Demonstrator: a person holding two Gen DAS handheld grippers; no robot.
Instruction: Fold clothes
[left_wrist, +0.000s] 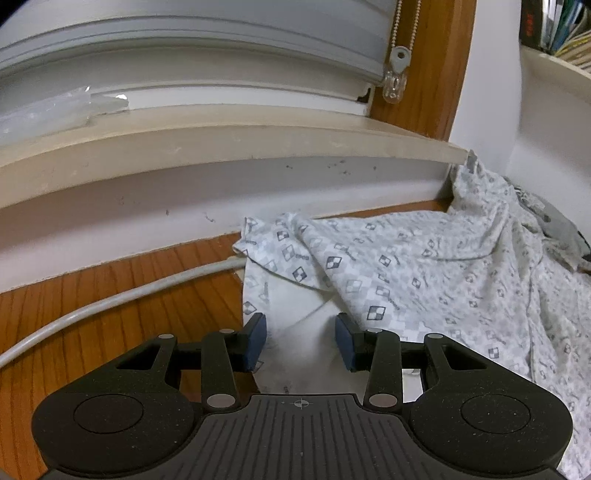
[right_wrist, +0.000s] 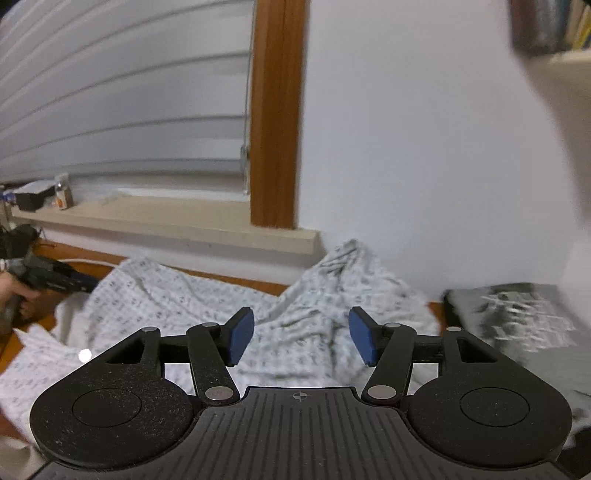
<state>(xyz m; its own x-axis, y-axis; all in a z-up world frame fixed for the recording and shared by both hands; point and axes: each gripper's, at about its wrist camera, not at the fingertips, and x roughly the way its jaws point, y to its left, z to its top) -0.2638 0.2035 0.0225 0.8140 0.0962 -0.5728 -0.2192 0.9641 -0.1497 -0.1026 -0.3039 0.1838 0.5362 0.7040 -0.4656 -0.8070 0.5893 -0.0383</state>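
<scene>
A white garment (left_wrist: 424, 266) printed with small grey checkered squares lies crumpled on the wooden table (left_wrist: 122, 295), its far end bunched against the wall corner. My left gripper (left_wrist: 301, 339) is open low over the garment's near left edge. The plain white inner side of the cloth lies between its blue pads (left_wrist: 255, 341), which do not press on it. In the blurred right wrist view the same garment (right_wrist: 192, 295) spreads below my right gripper (right_wrist: 301, 334), which is open and holds nothing. At the far left of that view a hand (right_wrist: 14, 295) holds the left gripper (right_wrist: 86, 286) at the cloth's edge.
A beige windowsill (left_wrist: 221, 144) with blinds above runs along the back wall. A white cable (left_wrist: 122, 295) crosses the table left of the garment. A dark grey printed item (right_wrist: 517, 317) lies to the right of the garment. A small bottle (right_wrist: 62, 192) stands on the sill.
</scene>
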